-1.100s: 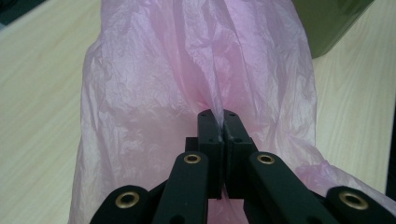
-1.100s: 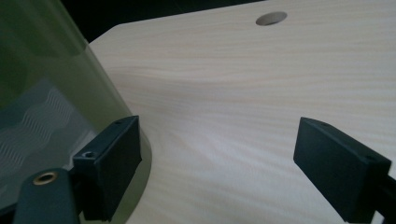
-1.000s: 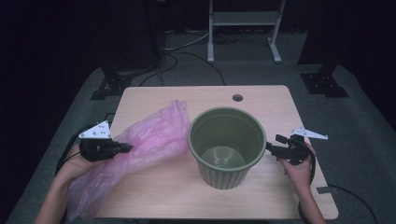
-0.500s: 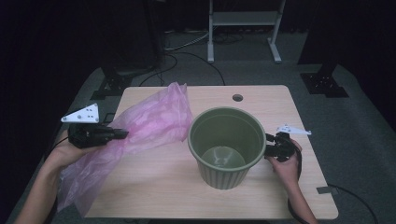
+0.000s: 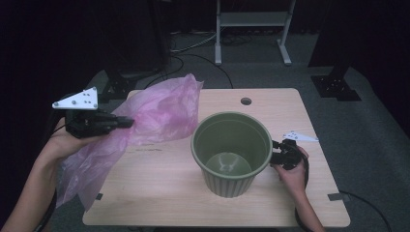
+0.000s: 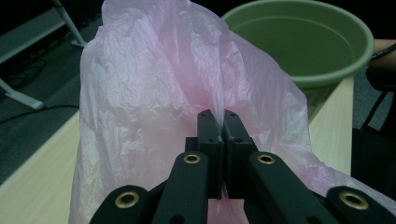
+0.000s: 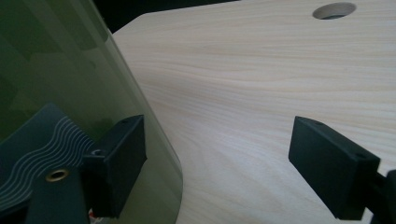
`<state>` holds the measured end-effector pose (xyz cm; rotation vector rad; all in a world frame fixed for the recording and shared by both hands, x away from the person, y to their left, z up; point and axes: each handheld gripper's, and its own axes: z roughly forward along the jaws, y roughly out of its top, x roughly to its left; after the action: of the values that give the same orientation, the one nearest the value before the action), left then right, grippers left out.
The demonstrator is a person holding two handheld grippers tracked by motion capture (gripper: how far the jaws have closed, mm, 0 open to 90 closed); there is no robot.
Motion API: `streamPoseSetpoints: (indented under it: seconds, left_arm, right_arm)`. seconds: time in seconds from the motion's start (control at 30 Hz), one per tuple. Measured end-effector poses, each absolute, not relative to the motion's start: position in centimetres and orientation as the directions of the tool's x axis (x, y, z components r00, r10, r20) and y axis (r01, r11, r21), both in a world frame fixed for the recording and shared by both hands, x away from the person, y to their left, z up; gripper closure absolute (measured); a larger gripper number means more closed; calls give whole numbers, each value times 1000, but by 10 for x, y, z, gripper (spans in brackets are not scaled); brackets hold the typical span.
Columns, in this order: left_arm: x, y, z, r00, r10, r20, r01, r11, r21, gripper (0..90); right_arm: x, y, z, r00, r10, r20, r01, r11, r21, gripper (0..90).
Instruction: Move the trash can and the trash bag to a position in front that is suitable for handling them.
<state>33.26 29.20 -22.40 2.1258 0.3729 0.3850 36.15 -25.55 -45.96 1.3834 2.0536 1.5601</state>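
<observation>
So the left tool [image 5: 126, 122] pinches the bag [image 5: 159, 113], raised at nine o'clock of the bin [image 5: 231, 152]; lining remains, and the right tool [image 5: 276, 153] is spread.

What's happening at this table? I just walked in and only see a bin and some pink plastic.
A person works two handheld grippers. The left gripper is shut on a pink plastic bag, held up off the wooden table beside a green bin. The right gripper is open, one jaw close against the bin's outer wall, the other over bare table. The bag is not yet in the bin.
</observation>
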Motion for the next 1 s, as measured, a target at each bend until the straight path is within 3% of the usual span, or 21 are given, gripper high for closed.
streamPoseSetpoints:
  seconds: [0.5,1.0]
  left_arm:
    - [333,268,-181,913,361,190,31,-526,850,881]
    - [356,180,-163,957,205,205,-67,-531,845,881]
  right_arm:
    - [354,-247,-456,-577,743,340,528,22,849,180]
    - [324,-291,-404,-655,653,381,397,-132,908,181]
